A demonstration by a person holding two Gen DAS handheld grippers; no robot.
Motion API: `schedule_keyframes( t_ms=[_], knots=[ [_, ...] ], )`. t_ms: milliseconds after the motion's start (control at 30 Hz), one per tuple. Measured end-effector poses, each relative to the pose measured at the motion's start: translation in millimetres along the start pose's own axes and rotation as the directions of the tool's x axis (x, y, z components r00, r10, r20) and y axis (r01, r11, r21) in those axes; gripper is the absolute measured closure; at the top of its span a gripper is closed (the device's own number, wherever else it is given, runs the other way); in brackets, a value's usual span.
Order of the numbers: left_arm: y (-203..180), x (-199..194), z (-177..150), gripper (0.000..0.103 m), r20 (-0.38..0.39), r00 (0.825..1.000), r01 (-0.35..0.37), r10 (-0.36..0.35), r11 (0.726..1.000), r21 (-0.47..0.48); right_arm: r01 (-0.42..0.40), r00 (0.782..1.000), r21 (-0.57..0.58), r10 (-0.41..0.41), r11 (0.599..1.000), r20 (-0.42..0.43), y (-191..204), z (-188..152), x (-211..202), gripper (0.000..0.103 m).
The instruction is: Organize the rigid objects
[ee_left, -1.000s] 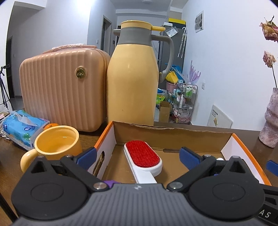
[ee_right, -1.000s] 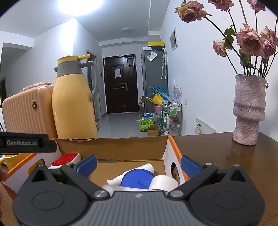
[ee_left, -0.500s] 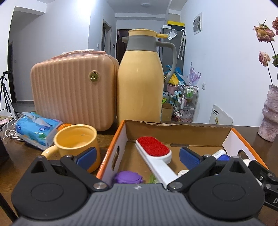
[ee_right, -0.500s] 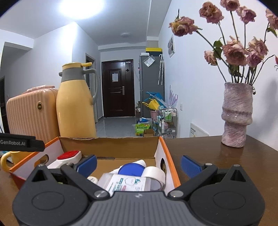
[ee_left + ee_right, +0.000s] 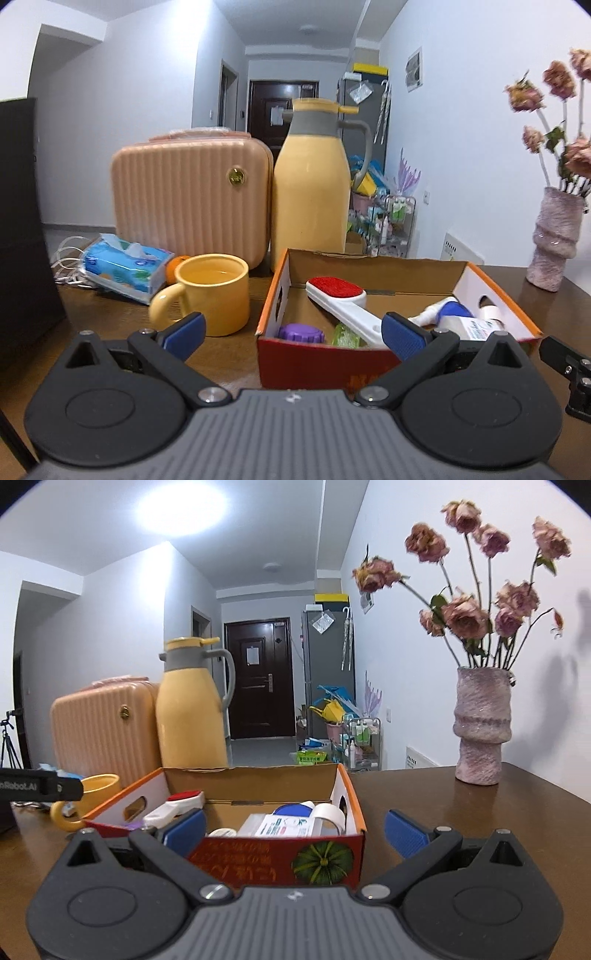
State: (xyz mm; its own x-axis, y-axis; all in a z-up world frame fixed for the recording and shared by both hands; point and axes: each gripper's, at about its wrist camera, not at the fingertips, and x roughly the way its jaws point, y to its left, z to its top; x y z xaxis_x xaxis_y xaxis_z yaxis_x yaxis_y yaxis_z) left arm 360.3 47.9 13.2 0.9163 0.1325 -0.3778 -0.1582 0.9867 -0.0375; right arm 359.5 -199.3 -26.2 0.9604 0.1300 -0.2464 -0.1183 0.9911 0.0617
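An open cardboard box with orange rims and a red front stands on the dark wooden table; it also shows in the right wrist view. Inside lie a white brush with a red pad, a purple cap, a green item, a spray bottle with a blue part, a white packet and a white tape roll. My left gripper is open and empty, just before the box's front left. My right gripper is open and empty before the box front.
A yellow mug stands left of the box, with an orange and a tissue pack behind it. A pink case and a yellow thermos stand at the back. A vase of dried roses is on the right.
Both grippers have pulled back from the box and risen a little; the box front is now in view in both. Both stay open and empty.
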Motion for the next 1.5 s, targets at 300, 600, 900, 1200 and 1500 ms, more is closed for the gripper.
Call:
schedule_keyframes(
  t_ms=[300,600,900,1200,1500],
  knots=[
    [3.4,-92.9,-36.6,0.0,0.053,0.997,0.053,-0.054,0.998,0.033,-0.01,0.999,-0.036,0.012,0.999,0.046,-6.0,-27.1,-95.9,0.0],
    [10.5,-166.0,-97.1,0.0,0.057,0.997,0.043,-0.048,0.995,0.095,-0.023,0.997,-0.094,0.03,0.995,0.073,-1.2,-58.3,-189.0,0.0],
    [27.2,-206.0,-130.5,0.0,0.083,0.996,0.013,-0.02,0.996,0.088,-0.067,0.997,-0.124,0.07,0.99,0.02,15.8,-91.9,-234.6,0.0],
    [31.9,-222.5,-141.9,0.0,0.093,0.996,0.002,-0.01,0.996,0.089,-0.054,0.997,-0.121,0.06,0.991,0.045,18.2,-91.5,-247.1,0.0],
    [33.4,-227.5,-141.5,0.0,0.106,0.994,0.004,-0.013,0.996,0.085,-0.057,0.996,-0.117,0.064,0.992,0.055,19.7,-90.4,-252.1,0.0]
  ],
)
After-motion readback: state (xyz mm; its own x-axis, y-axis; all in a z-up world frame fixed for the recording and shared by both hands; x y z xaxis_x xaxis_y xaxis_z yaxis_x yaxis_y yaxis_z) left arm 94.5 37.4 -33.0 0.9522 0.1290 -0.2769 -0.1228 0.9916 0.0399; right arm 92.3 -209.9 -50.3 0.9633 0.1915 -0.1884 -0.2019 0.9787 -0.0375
